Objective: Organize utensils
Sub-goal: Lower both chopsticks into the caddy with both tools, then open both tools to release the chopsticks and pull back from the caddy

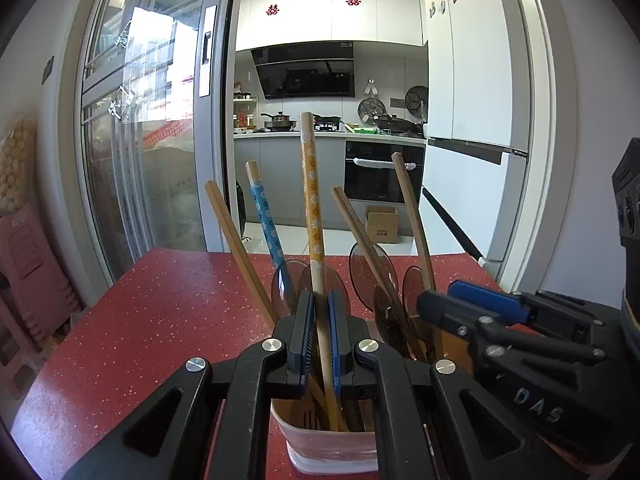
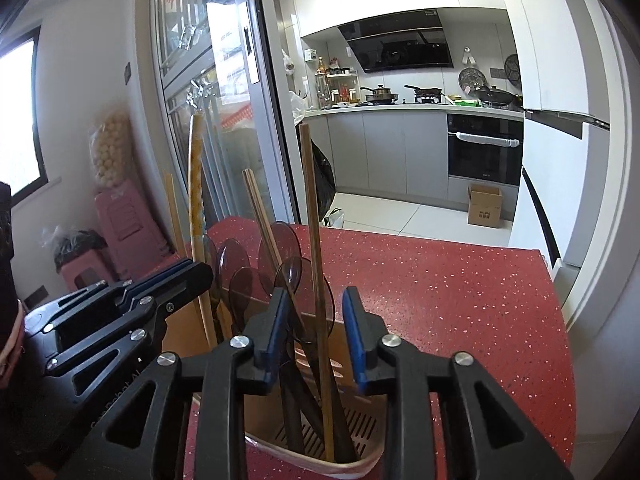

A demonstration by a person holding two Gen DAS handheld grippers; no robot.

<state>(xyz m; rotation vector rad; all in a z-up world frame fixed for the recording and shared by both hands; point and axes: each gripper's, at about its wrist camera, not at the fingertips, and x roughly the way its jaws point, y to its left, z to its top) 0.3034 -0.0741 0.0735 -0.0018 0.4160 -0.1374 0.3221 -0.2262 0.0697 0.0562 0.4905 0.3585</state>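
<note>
The utensil holder point(image 1: 332, 446) stands at the lower centre of both views on the red speckled table point(image 1: 160, 320), whose far edge crosses mid-frame and whose right side lies bare toward the right edge in the right wrist view. The left gripper point(image 1: 320, 316) pinches the yellow flowered handle point(image 1: 312, 200), crowded by the blue flowered handle point(image 1: 264, 216), wooden chopsticks point(image 1: 236, 236) and translucent spoon bowls point(image 1: 372, 272). The right gripper point(image 2: 316, 312) stands spread around an upright wooden stick point(image 2: 312, 220), its pads clear of it, just beside the left gripper.
</note>
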